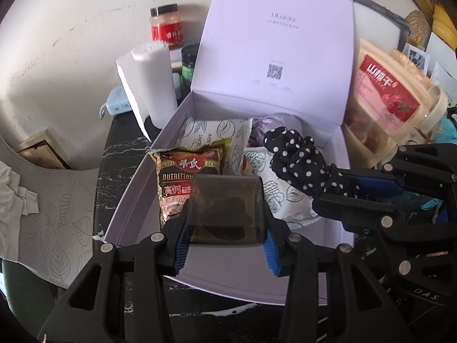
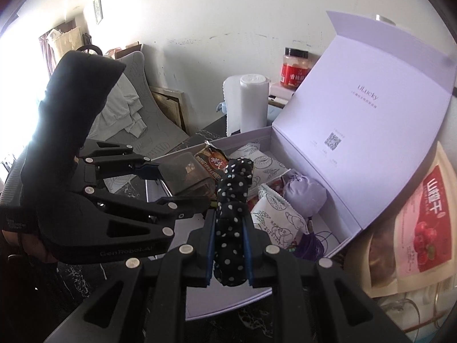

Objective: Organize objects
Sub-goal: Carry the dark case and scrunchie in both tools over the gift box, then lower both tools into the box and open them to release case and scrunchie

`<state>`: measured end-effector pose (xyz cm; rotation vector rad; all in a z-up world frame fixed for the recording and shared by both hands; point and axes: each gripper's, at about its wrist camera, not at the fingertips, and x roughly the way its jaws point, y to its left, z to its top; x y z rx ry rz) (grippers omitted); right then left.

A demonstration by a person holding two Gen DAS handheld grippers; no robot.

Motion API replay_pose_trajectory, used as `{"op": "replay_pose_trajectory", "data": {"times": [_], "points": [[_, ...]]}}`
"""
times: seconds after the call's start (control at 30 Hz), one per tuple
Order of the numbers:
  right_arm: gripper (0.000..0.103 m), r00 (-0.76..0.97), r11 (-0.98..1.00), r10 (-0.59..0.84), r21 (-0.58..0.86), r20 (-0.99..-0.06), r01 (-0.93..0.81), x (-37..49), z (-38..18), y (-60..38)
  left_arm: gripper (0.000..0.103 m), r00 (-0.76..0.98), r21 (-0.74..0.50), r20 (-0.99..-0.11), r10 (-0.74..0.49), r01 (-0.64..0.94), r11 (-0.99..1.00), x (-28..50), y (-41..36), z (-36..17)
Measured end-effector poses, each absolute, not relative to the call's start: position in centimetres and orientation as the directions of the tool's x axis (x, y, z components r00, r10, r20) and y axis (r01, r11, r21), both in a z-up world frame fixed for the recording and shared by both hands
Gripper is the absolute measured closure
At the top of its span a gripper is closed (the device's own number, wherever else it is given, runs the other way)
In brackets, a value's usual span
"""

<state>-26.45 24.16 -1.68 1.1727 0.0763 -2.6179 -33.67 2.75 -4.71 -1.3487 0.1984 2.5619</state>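
Note:
An open lilac gift box [image 1: 160,154] [image 2: 314,154] stands on a dark marble table, lid upright. Inside lie a brown snack packet [image 1: 182,177] [image 2: 211,160], white printed sachets [image 1: 217,131] [image 2: 271,217] and a lilac pouch [image 2: 305,191]. My left gripper [image 1: 225,245] [image 2: 177,183] is shut on a smoky translucent case [image 1: 225,211] [image 2: 185,174], held over the box's near left part. My right gripper [image 2: 228,257] [image 1: 342,184] is shut on a black scrunchie with white dots [image 2: 232,208] [image 1: 297,157], held over the box's middle.
A white paper roll [image 1: 154,83] [image 2: 254,103] and a red-lidded jar [image 1: 167,25] [image 2: 294,68] stand behind the box's left side. A beige pouch with a red label [image 1: 380,100] [image 2: 422,228] lies to the right. A grey leaf-pattern chair [image 1: 51,214] is at the left.

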Motion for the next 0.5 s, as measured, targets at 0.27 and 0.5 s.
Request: {"op": "replay_pose_trajectory", "data": {"times": [0.27,0.5], "points": [[0.087,-0.592,-0.962,-0.224,0.076,-0.774,0.264,-28.0,-4.1,24.4,0.062,-0.528,0.033,-0.839,0.131,-0.289,-0.957,-34.6,2.8,-6.6],[0.087,-0.564,-0.960,-0.229,0.089,-0.794,0.265,-28.2,-5.4,24.2,0.062,-0.471,0.014,-0.871,0.140,-0.308,-0.951,-34.9,2.9,-8.8]]}}
